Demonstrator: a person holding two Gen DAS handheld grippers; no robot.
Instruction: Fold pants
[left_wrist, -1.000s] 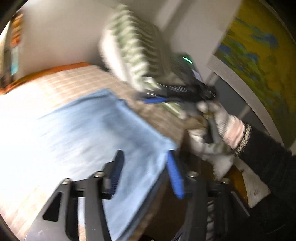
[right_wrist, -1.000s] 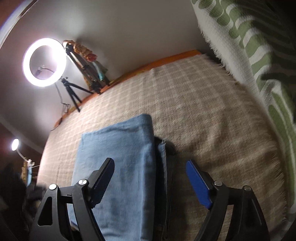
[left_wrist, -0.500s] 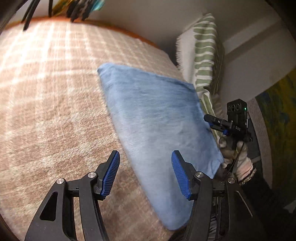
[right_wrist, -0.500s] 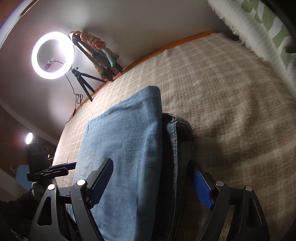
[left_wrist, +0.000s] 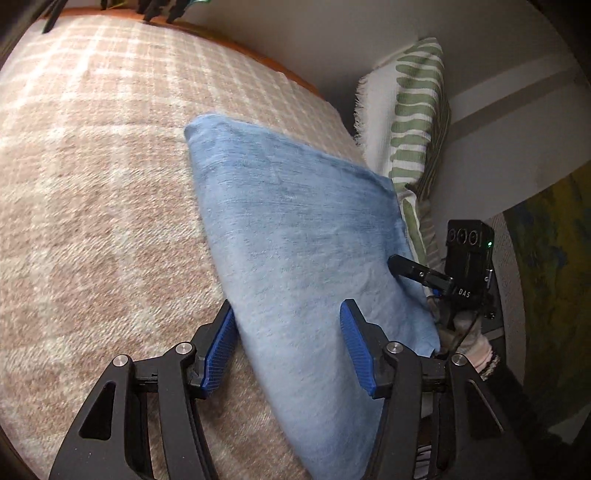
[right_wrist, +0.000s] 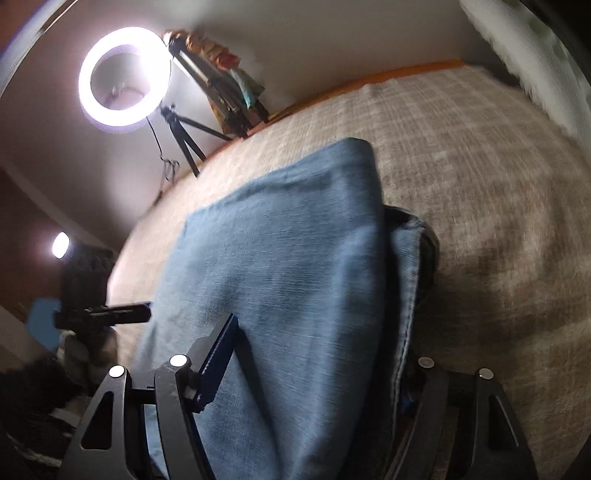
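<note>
Now I'm holding both grippers low over the folded pants (left_wrist: 295, 236) on the plaid blanket (left_wrist: 92, 184).
My left gripper (left_wrist: 288, 347) is sitting wide open, pads straddling the near edge of the denim, gripping nothing. My right gripper (right_wrist: 314, 365) is also spread, left pad lying on the fabric, right pad hidden under the folded edge, so I can't tell if it's pinching. A striped pillow (left_wrist: 413, 122) is lying just beside the pants.
</note>
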